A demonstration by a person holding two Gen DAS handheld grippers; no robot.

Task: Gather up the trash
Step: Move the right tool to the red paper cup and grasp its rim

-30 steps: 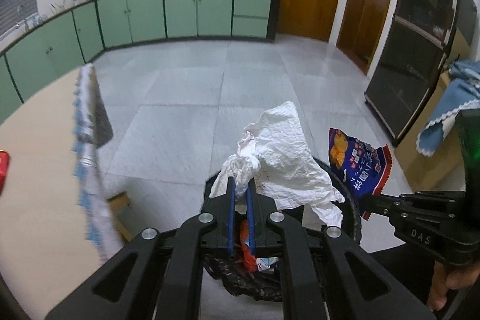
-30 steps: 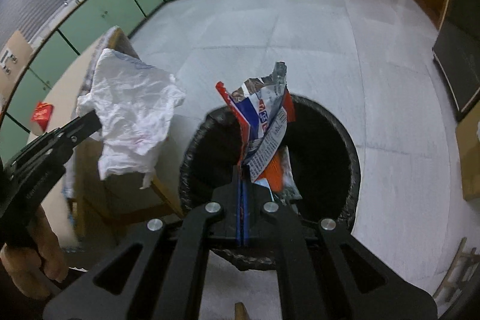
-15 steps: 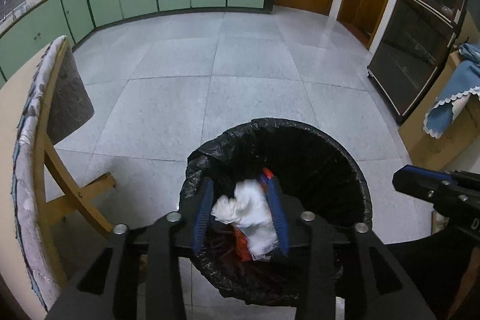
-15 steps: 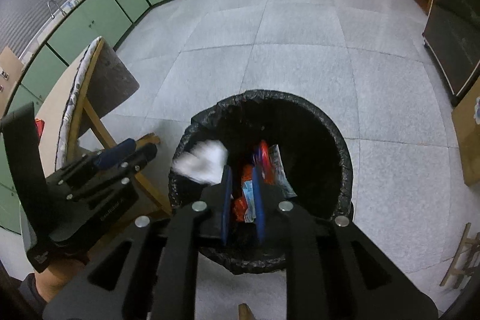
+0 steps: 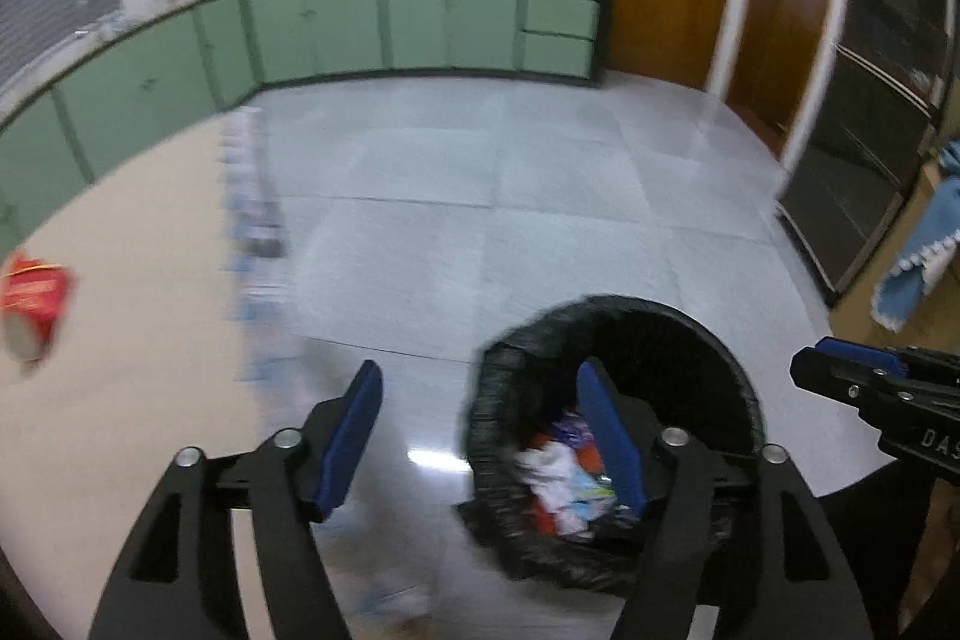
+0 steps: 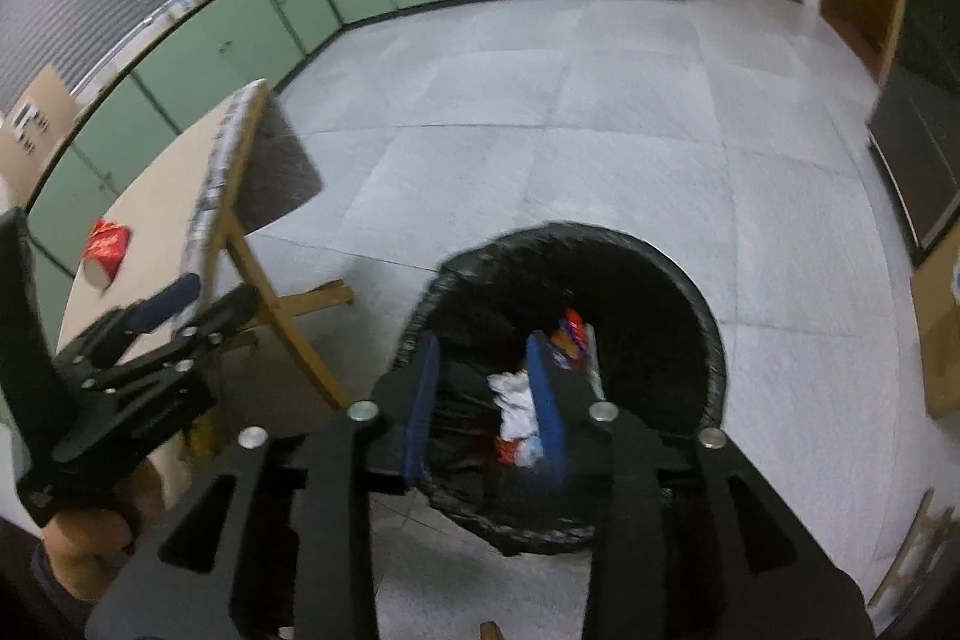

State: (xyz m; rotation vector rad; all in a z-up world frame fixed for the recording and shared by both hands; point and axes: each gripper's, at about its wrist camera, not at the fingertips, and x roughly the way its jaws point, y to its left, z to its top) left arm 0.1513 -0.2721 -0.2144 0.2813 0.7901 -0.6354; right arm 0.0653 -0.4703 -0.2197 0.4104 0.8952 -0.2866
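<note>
Both grippers point steeply down toward the floor, above a round trash bin (image 6: pixel 690 292) lined with a black bag.

The left gripper (image 5: pixel 480 436) has its jaws wide apart, and they have just been opening. Nothing is between the blue pads (image 5: pixel 351 436); through the gap only the grey floor and the near side of the bin are seen. Its right finger stands over the left part of the bin's opening, while its left finger is over the floor beside the bin. In the right wrist view this gripper (image 6: pixel 180 304) comes in from the left, and the person's hand (image 6: pixel 90 538) grips its handle from below.

The right gripper (image 6: pixel 480 400) is partly open, with a narrower gap, and its jaws also have just been opening. They hold nothing. It hangs over the near left part of the bin's opening. In the left wrist view only its tip (image 5: pixel 852 370) reaches in from the right edge, to the right of the bin.

The trash lies inside the bin, at the bottom: a crumpled white paper (image 6: pixel 516 403) with colourful snack wrappers (image 6: pixel 570 334) around it.

On the table (image 6: pixel 150 220) to the left, well apart from the bin, a red cup (image 6: pixel 108 247) lies on its side. The left wrist view is blurred, so fine detail there cannot be told.
</note>
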